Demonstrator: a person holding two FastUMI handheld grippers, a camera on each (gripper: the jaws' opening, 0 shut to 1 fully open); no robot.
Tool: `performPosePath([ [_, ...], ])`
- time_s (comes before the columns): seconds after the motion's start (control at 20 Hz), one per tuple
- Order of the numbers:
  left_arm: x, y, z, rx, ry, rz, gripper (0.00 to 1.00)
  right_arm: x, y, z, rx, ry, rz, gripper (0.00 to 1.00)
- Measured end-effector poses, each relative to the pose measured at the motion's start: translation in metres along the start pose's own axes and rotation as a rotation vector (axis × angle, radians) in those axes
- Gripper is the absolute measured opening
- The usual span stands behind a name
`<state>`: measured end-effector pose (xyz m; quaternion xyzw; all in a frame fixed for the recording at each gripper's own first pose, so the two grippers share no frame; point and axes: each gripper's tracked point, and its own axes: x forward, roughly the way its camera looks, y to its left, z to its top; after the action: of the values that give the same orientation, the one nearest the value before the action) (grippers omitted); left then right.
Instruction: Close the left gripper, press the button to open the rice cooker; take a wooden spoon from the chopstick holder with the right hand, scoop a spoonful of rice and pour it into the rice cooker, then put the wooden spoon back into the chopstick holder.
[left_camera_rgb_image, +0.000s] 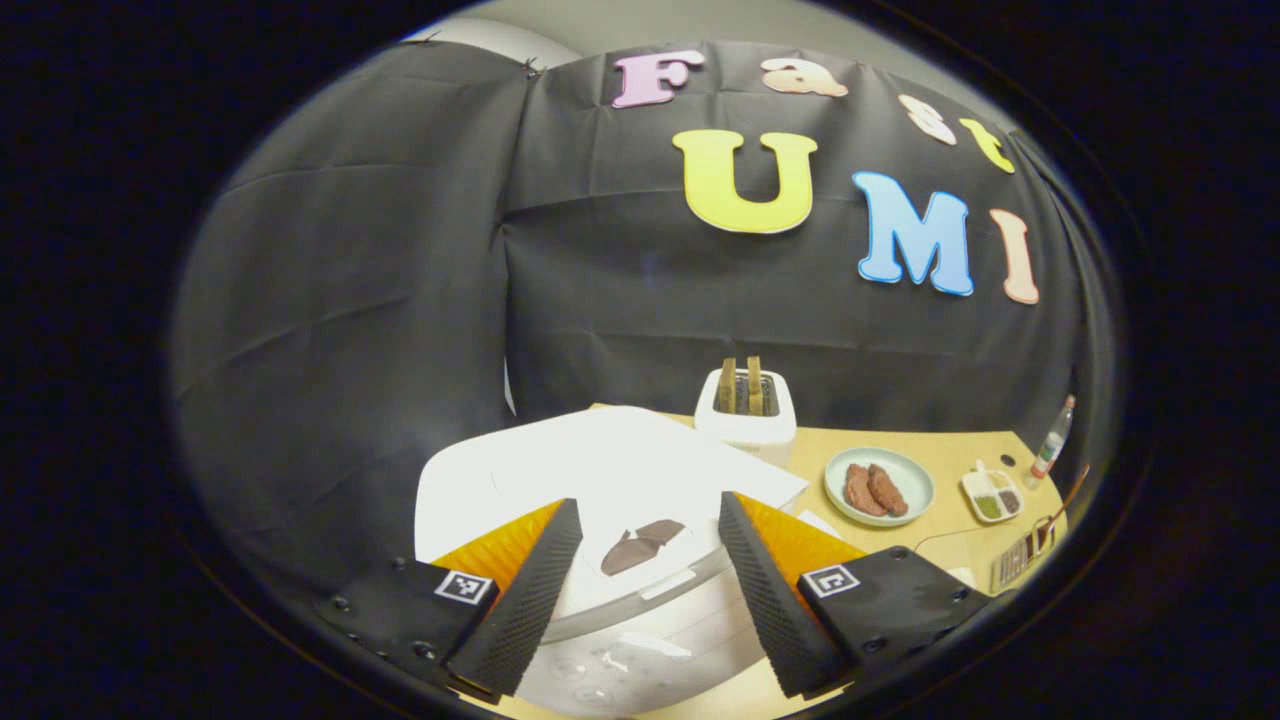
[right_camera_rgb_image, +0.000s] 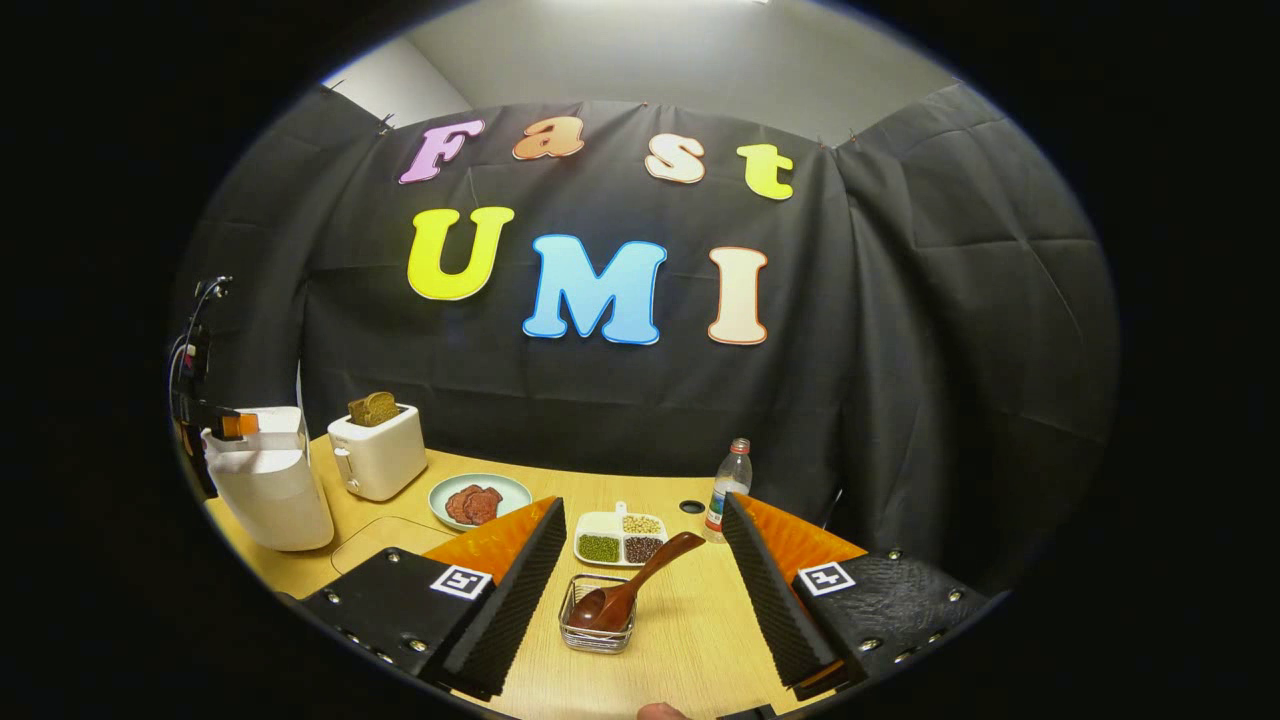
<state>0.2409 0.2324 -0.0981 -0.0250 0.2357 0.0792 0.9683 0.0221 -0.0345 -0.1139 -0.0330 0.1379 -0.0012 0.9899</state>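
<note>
Right gripper (right_camera_rgb_image: 640, 590) is hovering wide open, empty, just before the chopstick holder (right_camera_rgb_image: 597, 618); wooden spoon (right_camera_rgb_image: 640, 580) is resting in it, untouched. Left gripper (left_camera_rgb_image: 645, 590) is hanging spread wide over the rice cooker (left_camera_rgb_image: 600, 500), lid seemingly down. Judgement: closing, button press, scooping all remaining.

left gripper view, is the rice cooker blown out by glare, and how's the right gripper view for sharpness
Left gripper view: the rice cooker lid is overexposed to near-featureless white, with fisheye bending at the edges. Right gripper view: evenly lit, the wooden spoon and chopstick holder look sharp, with little glare.
</note>
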Motion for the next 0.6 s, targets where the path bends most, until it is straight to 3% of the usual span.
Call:
performPosePath([
  [0.05, 0.001, 0.001, -0.001, 0.002, 0.005, 0.001, 0.92, -0.001, -0.002, -0.001, 0.004, 0.005, -0.003, 0.95],
  [0.2, -0.003, 0.000, -0.006, 0.018, 0.030, 0.005, 1.00, -0.003, -0.007, -0.007, 0.025, 0.021, -0.012, 0.95],
  [0.4, -0.003, 0.001, -0.011, 0.026, 0.053, 0.005, 0.93, -0.007, -0.011, -0.006, 0.028, 0.022, -0.021, 0.95],
  [0.6, -0.005, -0.001, -0.012, 0.007, 0.062, 0.001, 0.99, -0.008, -0.004, -0.005, 0.027, 0.022, -0.003, 0.95],
])
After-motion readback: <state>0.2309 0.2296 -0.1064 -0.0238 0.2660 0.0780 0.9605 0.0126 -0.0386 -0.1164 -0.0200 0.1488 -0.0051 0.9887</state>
